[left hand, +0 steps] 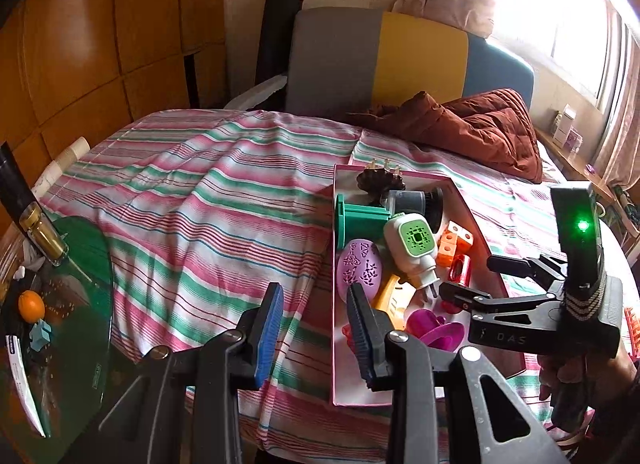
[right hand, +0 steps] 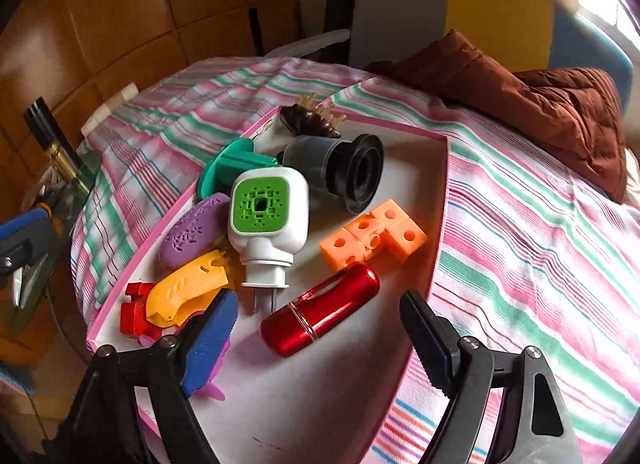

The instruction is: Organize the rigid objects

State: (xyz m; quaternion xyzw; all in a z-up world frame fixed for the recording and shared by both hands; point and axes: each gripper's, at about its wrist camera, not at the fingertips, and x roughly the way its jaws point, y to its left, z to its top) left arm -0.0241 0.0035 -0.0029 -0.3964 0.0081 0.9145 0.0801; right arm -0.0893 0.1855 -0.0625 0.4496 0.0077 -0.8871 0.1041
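Note:
A pink-rimmed white tray (right hand: 440,184) lies on the striped cloth and holds several rigid objects: a white and green plug-in device (right hand: 268,220), orange cubes (right hand: 376,236), a red metallic case (right hand: 320,312), a yellow piece (right hand: 188,288), a purple oval (right hand: 192,232), a teal spool (right hand: 236,168) and a black cup (right hand: 344,168). My right gripper (right hand: 320,340) is open and empty just above the tray's near end, by the red case. My left gripper (left hand: 316,328) is open and empty at the tray's (left hand: 334,264) left edge. The right gripper (left hand: 480,280) also shows in the left wrist view.
A brown jacket (left hand: 480,128) lies at the far right of the cloth. A glass side table (left hand: 80,304) on the left carries a dark bottle (left hand: 36,220) and an orange (left hand: 31,306). A grey, yellow and blue chair (left hand: 380,60) stands behind.

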